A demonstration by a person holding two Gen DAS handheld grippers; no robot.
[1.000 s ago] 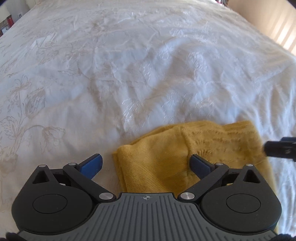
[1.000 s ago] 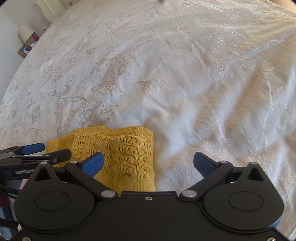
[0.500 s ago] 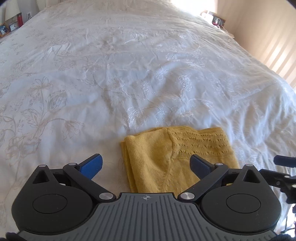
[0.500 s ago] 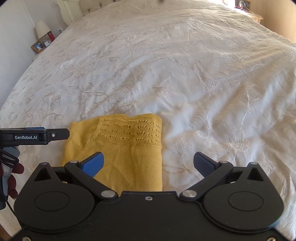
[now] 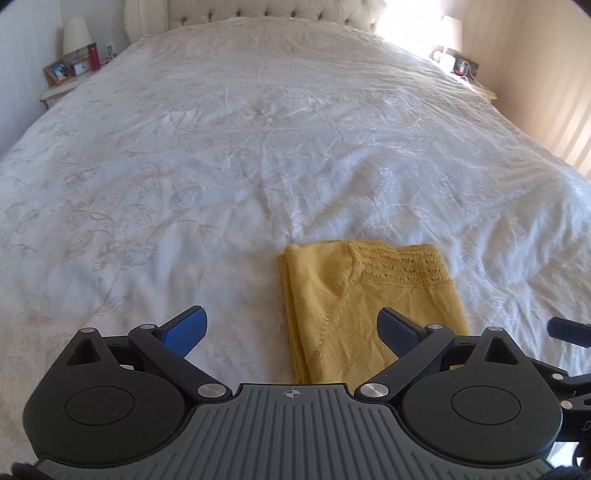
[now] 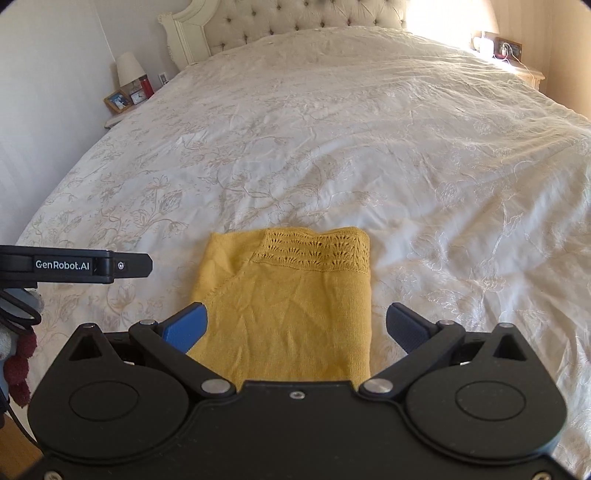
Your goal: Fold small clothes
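A small mustard-yellow knitted garment [image 5: 369, 302] lies folded into a flat rectangle on the white embroidered bedspread [image 5: 258, 147], near the foot of the bed. It also shows in the right wrist view [image 6: 291, 295]. My left gripper [image 5: 291, 328] is open and empty, raised above the garment's left edge. My right gripper [image 6: 295, 328] is open and empty, held above the garment's near part. The left gripper's side shows in the right wrist view [image 6: 92, 266], apart from the cloth.
The bed has a tufted headboard [image 6: 295, 18]. A nightstand with a lamp [image 5: 75, 35], frames and a red bottle stands far left. Another nightstand [image 5: 458, 66] stands far right. Wooden floor [image 6: 14, 458] shows at the lower left.
Both grippers have pulled back and risen away from the folded garment. The garment lies still on the bed and more of the room is in view.
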